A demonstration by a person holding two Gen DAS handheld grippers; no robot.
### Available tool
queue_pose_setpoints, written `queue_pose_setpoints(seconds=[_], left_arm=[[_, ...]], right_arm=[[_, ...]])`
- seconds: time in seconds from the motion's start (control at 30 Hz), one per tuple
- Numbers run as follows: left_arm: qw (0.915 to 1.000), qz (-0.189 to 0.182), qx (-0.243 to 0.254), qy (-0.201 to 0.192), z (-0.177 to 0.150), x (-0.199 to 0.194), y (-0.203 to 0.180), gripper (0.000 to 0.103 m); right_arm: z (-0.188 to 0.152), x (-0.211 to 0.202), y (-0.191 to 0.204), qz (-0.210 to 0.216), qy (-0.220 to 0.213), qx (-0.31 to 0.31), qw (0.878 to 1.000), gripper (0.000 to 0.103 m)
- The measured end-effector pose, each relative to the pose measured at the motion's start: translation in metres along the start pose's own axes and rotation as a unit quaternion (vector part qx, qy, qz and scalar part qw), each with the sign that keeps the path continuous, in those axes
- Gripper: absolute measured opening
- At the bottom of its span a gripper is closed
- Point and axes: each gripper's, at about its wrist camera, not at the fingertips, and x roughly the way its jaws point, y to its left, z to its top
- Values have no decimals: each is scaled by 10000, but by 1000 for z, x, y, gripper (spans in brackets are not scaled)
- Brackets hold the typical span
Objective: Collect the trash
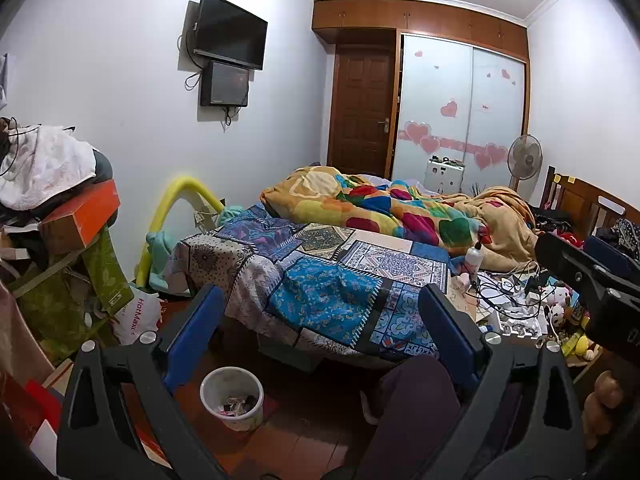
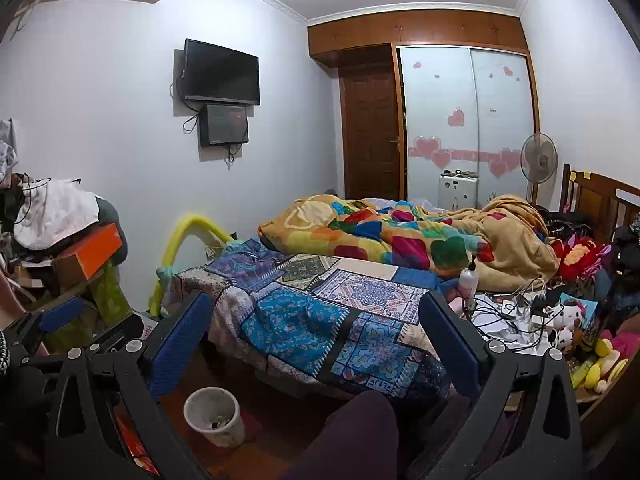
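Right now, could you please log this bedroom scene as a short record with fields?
left gripper: open, holding nothing, raised over the floor
right gripper: open, holding nothing
bin: upright on the wooden floor by the bed, some scraps inside
bed: patchwork cover, rumpled blanket at the far end
clutter: cables, papers and toys at the bed's right side
bottle: white, upright beside the clutter
bag: white plastic, on the floor at left

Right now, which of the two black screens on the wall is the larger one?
The upper screen, the wide television tilted forward off its bracket. The lower screen directly beneath it is smaller, squarer and shows a faint reddish glow.
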Motion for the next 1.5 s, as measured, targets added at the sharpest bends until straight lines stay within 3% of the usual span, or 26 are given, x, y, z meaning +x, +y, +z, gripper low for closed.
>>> queue_pose_setpoints(seconds=[1.5], left_arm=[[9998,113,-124,-138,11,-5,-3,101]], right_arm=[[5,4,-9,135,10,-96,9999,103]])
